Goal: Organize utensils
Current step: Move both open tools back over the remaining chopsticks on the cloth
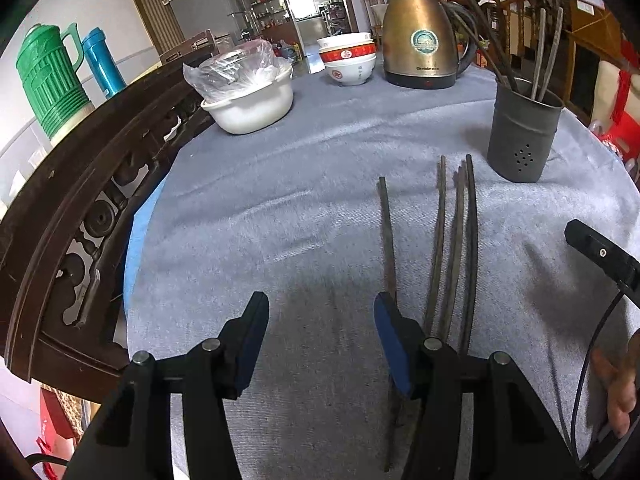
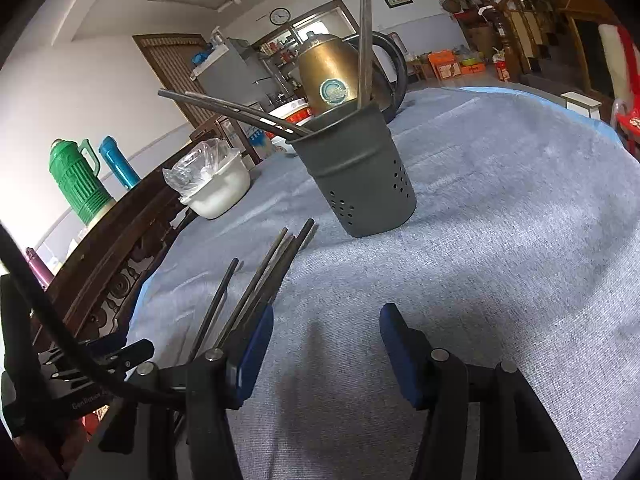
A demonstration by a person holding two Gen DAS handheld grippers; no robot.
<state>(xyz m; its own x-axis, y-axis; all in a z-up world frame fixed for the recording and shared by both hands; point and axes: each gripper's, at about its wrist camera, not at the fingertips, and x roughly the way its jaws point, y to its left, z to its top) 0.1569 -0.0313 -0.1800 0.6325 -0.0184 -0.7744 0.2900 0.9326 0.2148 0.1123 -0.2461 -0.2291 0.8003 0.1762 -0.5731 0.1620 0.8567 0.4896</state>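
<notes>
Grey perforated utensil holder point(image 1: 524, 136) is the landmark: tapered metal-looking cup with drain holes low on the wall, upright on the grey-blue tablecloth point(image 1: 280, 220). Several dark chopsticks already stand in it, leaning out over the rim.

Loose chopsticks point(image 1: 452, 248) lie flat on the cloth on the near side of the holder, tips pointing toward it. Three bunched and partly overlapping, one single stick point(image 1: 387, 240) just beside the bunch, on the side away from the holder.

Left gripper point(image 1: 320, 336): jaws spread, nothing between them, only cloth. Its right finger sits over the near end of the single stick; can't tell if it touches. Right gripper point(image 2: 326, 344): jaws spread, empty, hovering over bare cloth near the holder, bunch just off its left finger.

Judgement: step in hand is picking up a loose stick.
- Take the single stick first; the bunch will drag neighbours.
- Shift left gripper sideways so the stick is centred between the blue pads point(image 1: 394, 344), then close across it.
- Sticks are thin, hard and smooth and lie flush on soft woven fabric, so get the pads right down onto the cloth or they'll close above it. Risk: pinching a fold of cloth.
- Grip off-centre toward the near end so the far tip can tilt down into the holder mouth.
- Holder looks light; a knock from a stick could tip it.

Behind the holder: brass-coloured kettle point(image 1: 420, 36), stacked bowls point(image 1: 348, 60), white basin point(image 1: 252, 100) with clear plastic film.
</notes>
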